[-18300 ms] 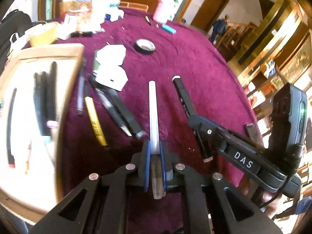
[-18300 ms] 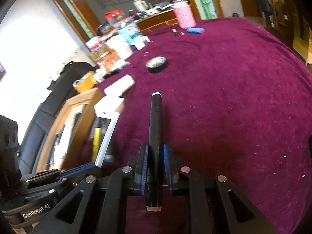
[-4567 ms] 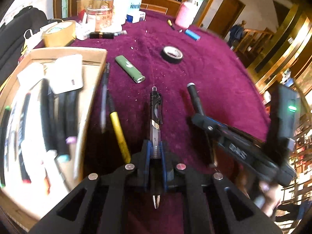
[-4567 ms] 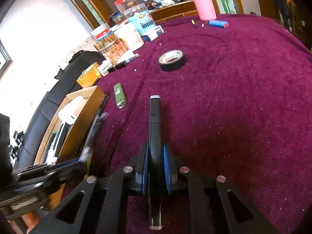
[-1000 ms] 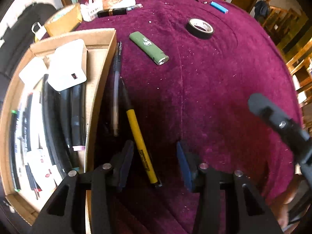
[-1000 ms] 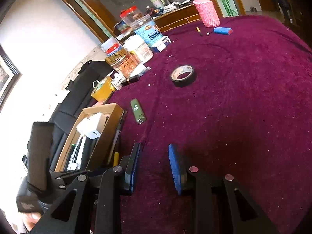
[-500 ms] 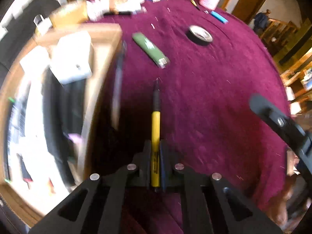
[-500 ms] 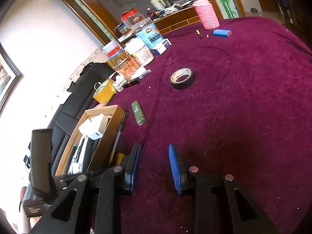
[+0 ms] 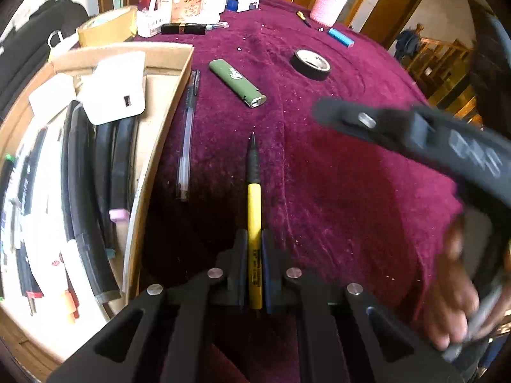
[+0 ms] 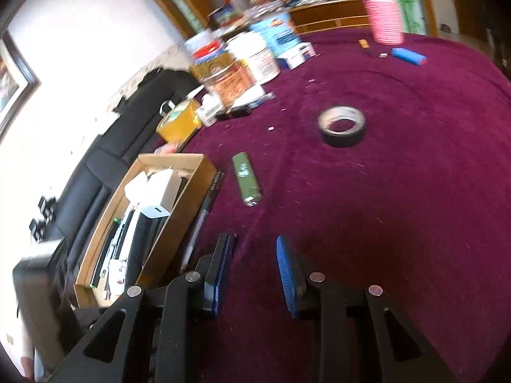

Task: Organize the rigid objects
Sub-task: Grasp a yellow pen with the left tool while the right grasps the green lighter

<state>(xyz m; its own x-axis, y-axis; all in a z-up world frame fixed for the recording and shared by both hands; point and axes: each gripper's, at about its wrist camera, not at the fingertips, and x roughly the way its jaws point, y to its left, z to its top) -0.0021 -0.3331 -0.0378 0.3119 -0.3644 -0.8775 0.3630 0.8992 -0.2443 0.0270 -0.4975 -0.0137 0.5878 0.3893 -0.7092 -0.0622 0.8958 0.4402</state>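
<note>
My left gripper (image 9: 254,239) is shut on a yellow pen (image 9: 254,210), whose black tip points away over the maroon cloth. Left of it stands the cardboard box (image 9: 166,121) holding pens, markers and white chargers (image 9: 116,89). A clear pen (image 9: 188,134) lies along the box's outer wall, and a green lighter (image 9: 236,81) lies beyond. My right gripper (image 10: 254,249) is open with nothing between its blue pads; it hovers near the box (image 10: 179,223) with the clear pen (image 10: 204,210) and the green lighter (image 10: 246,180) ahead. The right gripper's arm (image 9: 415,134) crosses the left wrist view, blurred.
A black tape roll (image 9: 311,63) lies on the cloth further out, also in the right wrist view as the tape roll (image 10: 341,126). Jars, boxes and a yellow tape roll (image 10: 179,121) crowd the far left edge. A blue cylinder (image 10: 408,56) and a pink cup (image 10: 383,19) stand far back.
My left gripper closed on the yellow pen and lifted it, turning it straight. The right gripper swung left toward the box, still open.
</note>
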